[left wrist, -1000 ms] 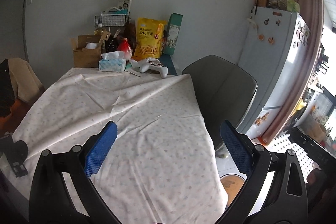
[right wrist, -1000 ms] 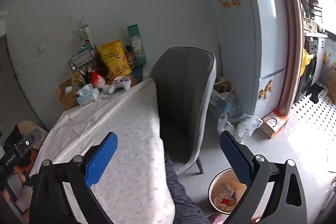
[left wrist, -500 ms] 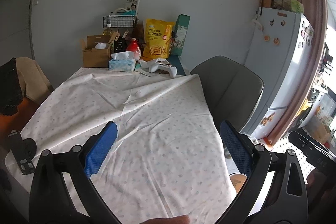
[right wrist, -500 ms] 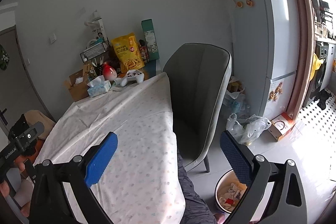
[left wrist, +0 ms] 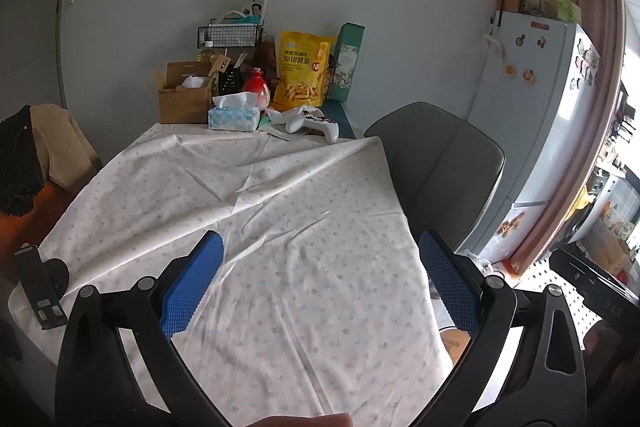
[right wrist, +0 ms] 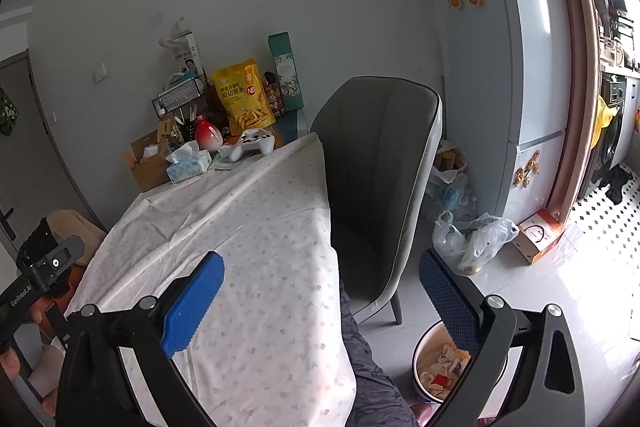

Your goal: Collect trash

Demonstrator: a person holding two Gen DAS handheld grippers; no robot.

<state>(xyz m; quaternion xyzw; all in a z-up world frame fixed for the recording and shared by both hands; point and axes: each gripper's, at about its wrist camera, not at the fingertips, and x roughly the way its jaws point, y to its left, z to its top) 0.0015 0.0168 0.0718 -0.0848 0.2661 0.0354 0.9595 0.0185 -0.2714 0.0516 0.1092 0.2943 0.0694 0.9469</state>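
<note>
My left gripper (left wrist: 320,287) is open and empty above the near part of a table with a dotted white cloth (left wrist: 260,211). My right gripper (right wrist: 320,301) is open and empty over the table's right edge (right wrist: 328,227). A round trash bin (right wrist: 436,367) holding crumpled paper stands on the floor at the lower right, partly hidden behind my right finger. It shows as a sliver in the left wrist view (left wrist: 454,341). No loose trash shows on the cloth.
At the table's far end stand a cardboard box (left wrist: 184,93), a tissue box (left wrist: 234,117), a red vase (left wrist: 256,91), a yellow snack bag (left wrist: 302,75) and a white game controller (left wrist: 316,123). A grey chair (right wrist: 384,163), a fridge (right wrist: 496,59) and a plastic bag (right wrist: 468,239) are to the right.
Both grippers have risen and tilted slightly, so the table's far end sits lower in view. Both stay open and empty.
</note>
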